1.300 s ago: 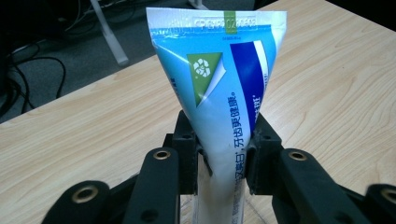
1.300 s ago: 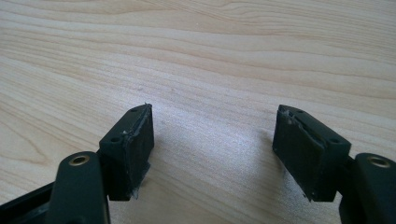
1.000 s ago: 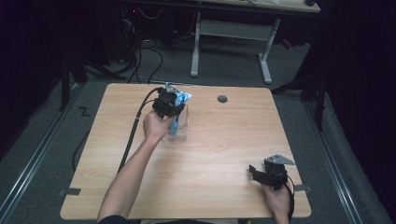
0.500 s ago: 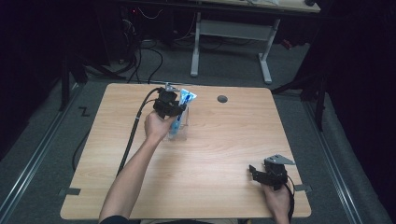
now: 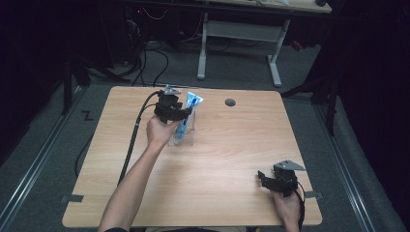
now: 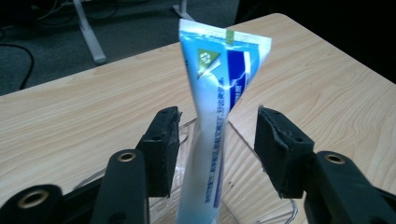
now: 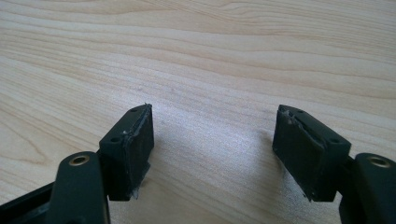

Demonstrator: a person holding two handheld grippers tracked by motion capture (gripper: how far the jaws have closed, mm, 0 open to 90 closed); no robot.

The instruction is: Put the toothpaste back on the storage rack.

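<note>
The left gripper [image 6: 215, 140] has just been opening its jaws, and the toothpaste tube [image 6: 219, 116] stands between them without any pad pressing on it. Compared with the pictures of a second ago, the tube keeps its place in the upper middle of the high view, a little left of centre, upright in the clear container [image 5: 189, 131]. In my judgement this means the placing step is finished: the tube is released and stays by itself, so the hand can now draw back.

The right gripper [image 7: 212, 149] rests in the lower right of the high view, released too, with its jaws wide apart and only bare wood between them.

The tube is soft plastic, glossy, blue and white, with a green triangle mark near its flat crimped end, which points up. Its body leans slightly and is a little twisted. The container looks like thin transparent plastic with a rounded rim; its walls are hard to see. The table [image 5: 232, 159] is light wood with fine straight grain and rounded corners. The gripper pads [image 6: 280, 149] are black, matt and worn at the edges.
</note>
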